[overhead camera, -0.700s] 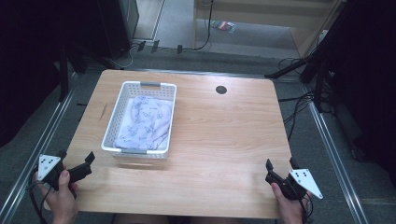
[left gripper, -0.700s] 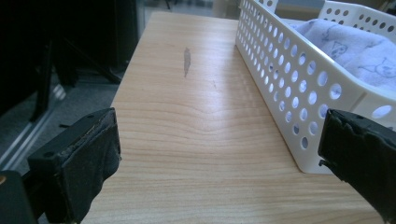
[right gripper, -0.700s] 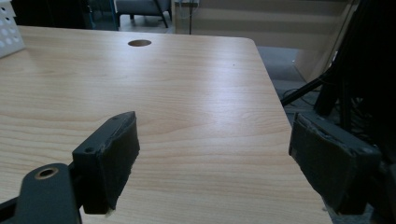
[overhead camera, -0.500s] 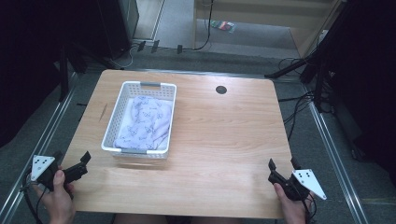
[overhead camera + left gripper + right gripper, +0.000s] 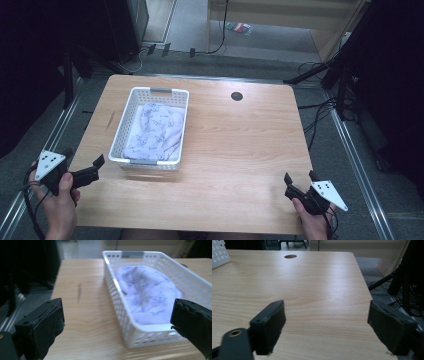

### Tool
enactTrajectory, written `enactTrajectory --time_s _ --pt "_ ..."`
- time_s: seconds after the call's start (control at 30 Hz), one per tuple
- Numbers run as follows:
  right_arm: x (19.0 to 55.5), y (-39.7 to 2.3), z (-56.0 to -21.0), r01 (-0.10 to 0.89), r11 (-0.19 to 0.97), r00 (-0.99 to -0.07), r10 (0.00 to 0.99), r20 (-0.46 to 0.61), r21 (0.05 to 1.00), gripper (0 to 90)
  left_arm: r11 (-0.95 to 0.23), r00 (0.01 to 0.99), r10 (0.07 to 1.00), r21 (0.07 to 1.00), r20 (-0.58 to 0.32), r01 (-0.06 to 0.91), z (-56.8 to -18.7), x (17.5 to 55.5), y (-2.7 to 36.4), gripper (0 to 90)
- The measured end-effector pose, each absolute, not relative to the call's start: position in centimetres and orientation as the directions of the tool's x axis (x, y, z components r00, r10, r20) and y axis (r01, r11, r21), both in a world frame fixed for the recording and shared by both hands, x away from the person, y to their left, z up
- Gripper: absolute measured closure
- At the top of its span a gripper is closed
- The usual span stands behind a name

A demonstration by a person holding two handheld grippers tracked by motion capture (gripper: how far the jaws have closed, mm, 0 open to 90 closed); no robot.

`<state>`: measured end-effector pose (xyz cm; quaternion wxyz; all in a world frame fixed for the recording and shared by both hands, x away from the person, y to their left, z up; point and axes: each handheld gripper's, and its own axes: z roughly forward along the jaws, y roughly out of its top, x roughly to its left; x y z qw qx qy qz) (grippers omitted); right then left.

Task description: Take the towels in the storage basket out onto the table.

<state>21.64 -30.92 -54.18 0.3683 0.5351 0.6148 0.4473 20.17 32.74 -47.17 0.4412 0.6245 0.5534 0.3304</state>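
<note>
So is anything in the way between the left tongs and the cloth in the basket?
Only the basket's own white wall. The cloth lies inside it, and the open left tongs sit outside, so they would likely have to go in over the rim.

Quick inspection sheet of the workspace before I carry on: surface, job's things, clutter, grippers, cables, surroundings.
Surface: wooden table, round hole near far edge.
Job's things: white basket left of centre, holding a pale printed cloth.
Clutter: nothing seen.
Grippers: left gripper open at near left edge, pointing towards the basket; right gripper open at near right corner; both empty.
Cables: black cables on floor beside table.
Surroundings: grey floor, dark stands.
</note>
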Motion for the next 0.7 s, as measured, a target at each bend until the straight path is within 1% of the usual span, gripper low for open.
enactTrajectory --time_s 0.13,0.23,0.33,0.4,0.43,0.5,0.53,0.57,0.6,0.7 --pt "21.8 -30.9 -54.1 0.348 0.029 -0.157 0.987 0.028 0.937 9.2 -0.059 0.210 0.977 0.891 -0.042 0.451 -45.5 21.7 31.8 0.0" --pt "21.8 -30.9 -54.2 0.357 0.032 -0.165 0.986 0.029 0.934 8.0 -0.066 0.231 0.971 0.867 -0.057 0.494 -44.4 22.8 31.4 0.0" --pt "21.8 -30.8 -54.2 0.358 0.039 -0.171 0.985 0.024 0.933 7.6 -0.085 0.241 0.968 0.824 -0.064 0.560 -43.4 24.0 30.8 0.0" --pt "21.8 -30.8 -54.3 0.361 0.042 -0.175 0.984 0.023 0.932 7.3 -0.091 0.250 0.966 0.819 -0.066 0.567 -43.2 24.2 30.7 0.0" --pt "21.8 -30.7 -54.3 0.361 0.042 -0.180 0.983 0.025 0.932 7.3 -0.116 0.266 0.962 0.800 -0.057 0.589 -42.8 25.1 30.3 0.0" --pt "21.9 -30.7 -54.3 0.364 0.043 -0.187 0.982 0.028 0.931 7.3 -0.136 0.276 0.960 0.789 -0.044 0.599 -42.5 25.8 29.9 0.0" --pt "21.9 -30.7 -54.4 0.364 0.044 -0.187 0.982 0.027 0.930 7.4 -0.136 0.276 0.960 0.789 -0.044 0.599 -42.5 25.8 29.9 0.0" --pt "21.9 -30.7 -54.4 0.365 0.045 -0.187 0.982 0.026 0.930 7.5 -0.153 0.289 0.956 0.772 -0.042 0.617 -42.3 26.6 29.4 0.0" --pt "21.9 -30.7 -54.4 0.365 0.045 -0.187 0.982 0.026 0.930 7.5 -0.153 0.289 0.956 0.772 -0.042 0.617 -42.3 26.6 29.4 0.0" --pt "21.9 -30.7 -54.4 0.369 0.049 -0.190 0.982 0.024 0.928 7.6 -0.175 0.314 0.948 0.748 -0.047 0.640 -42.1 28.1 28.4 0.0"
